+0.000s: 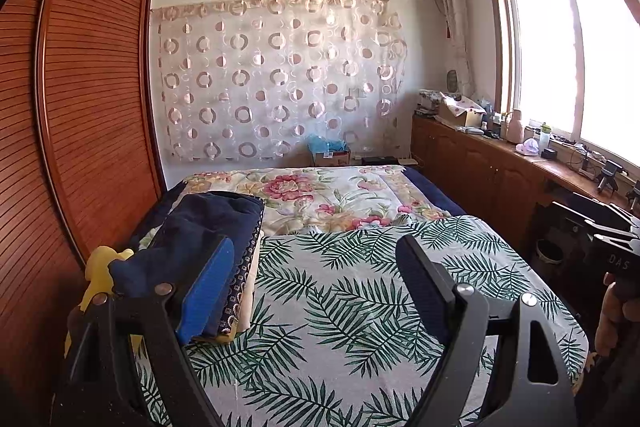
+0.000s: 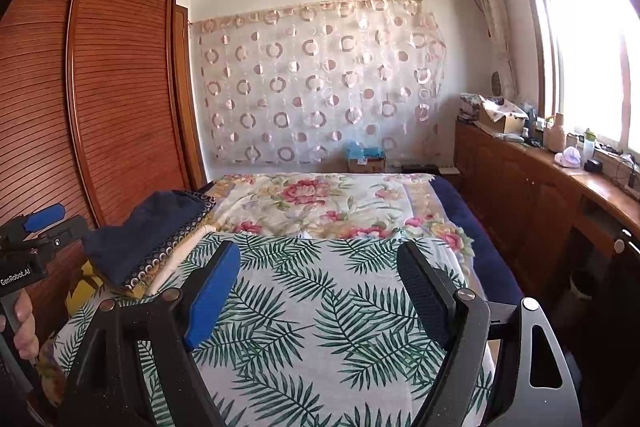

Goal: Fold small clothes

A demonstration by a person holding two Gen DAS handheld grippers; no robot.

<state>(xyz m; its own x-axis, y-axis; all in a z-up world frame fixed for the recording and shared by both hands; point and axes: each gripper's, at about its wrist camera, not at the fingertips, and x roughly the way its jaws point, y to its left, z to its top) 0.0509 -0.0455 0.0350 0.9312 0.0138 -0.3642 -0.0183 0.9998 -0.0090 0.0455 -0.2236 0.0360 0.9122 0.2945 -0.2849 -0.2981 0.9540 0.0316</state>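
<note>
Clothes are seen stacked at the left edge of the bed, on the palm-print sheet beside the wardrobe: a navy piece on top, a patterned dark piece and a cream piece under it, and something yellow at the near end. The stack looks folded already, so the step in hand is judged to be a pause between garments, with no loose garment shown on the sheet.

The left claw is held wide and empty above the sheet, its blue pad just beside the stack; whether the pad touches the cloth cannot be told. The right claw is likewise spread wide and holds nothing, over the bare middle of the sheet.

For the next move, a fresh garment would have to be fetched and laid flat on the open sheet; none is in view, so where it would come from cannot be said. Alternatively, the navy top piece may need squaring, as its near end looks bunched.

In the left view the stack is shown close, with its layered edge and the yellow thing plain, and the right hand and its tool appear at the far right edge. In the right view the stack is shown from farther off, the left tool and hand are seen at the far left, and more of the navy bed edge is shown on the right.
</note>
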